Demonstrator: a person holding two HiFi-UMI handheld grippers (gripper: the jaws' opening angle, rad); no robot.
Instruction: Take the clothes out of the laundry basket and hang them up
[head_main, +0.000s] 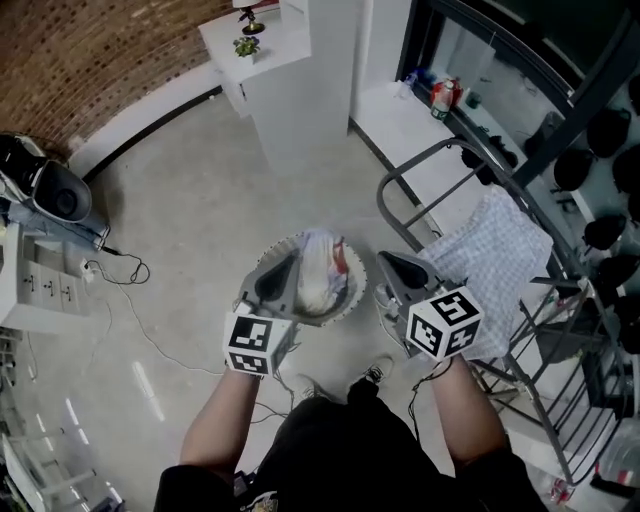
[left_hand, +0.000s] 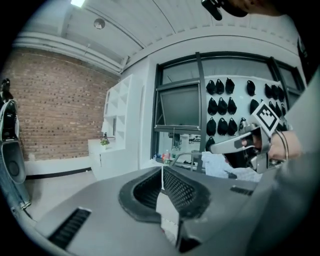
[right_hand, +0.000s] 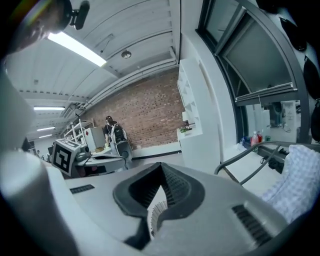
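Observation:
A round white laundry basket (head_main: 350, 297) stands on the floor in front of me, with a pale bundle of clothes (head_main: 320, 265) in it. My left gripper (head_main: 291, 260) hovers over the basket's left side, jaws shut and nothing between them. My right gripper (head_main: 386, 260) is held just right of the basket, also shut and empty. In the left gripper view the shut jaws (left_hand: 161, 176) point towards the window wall, and the right gripper (left_hand: 243, 145) shows beside them. In the right gripper view the jaws (right_hand: 161, 169) are closed and the basket's slatted rim (right_hand: 156, 210) shows below them.
A grey metal drying rack (head_main: 420, 160) stands at the right with a white checked cloth (head_main: 490, 265) draped over it. White shelving (head_main: 290, 70) is ahead, a cable (head_main: 130, 300) trails over the floor at the left, and bottles (head_main: 443, 95) sit on the sill.

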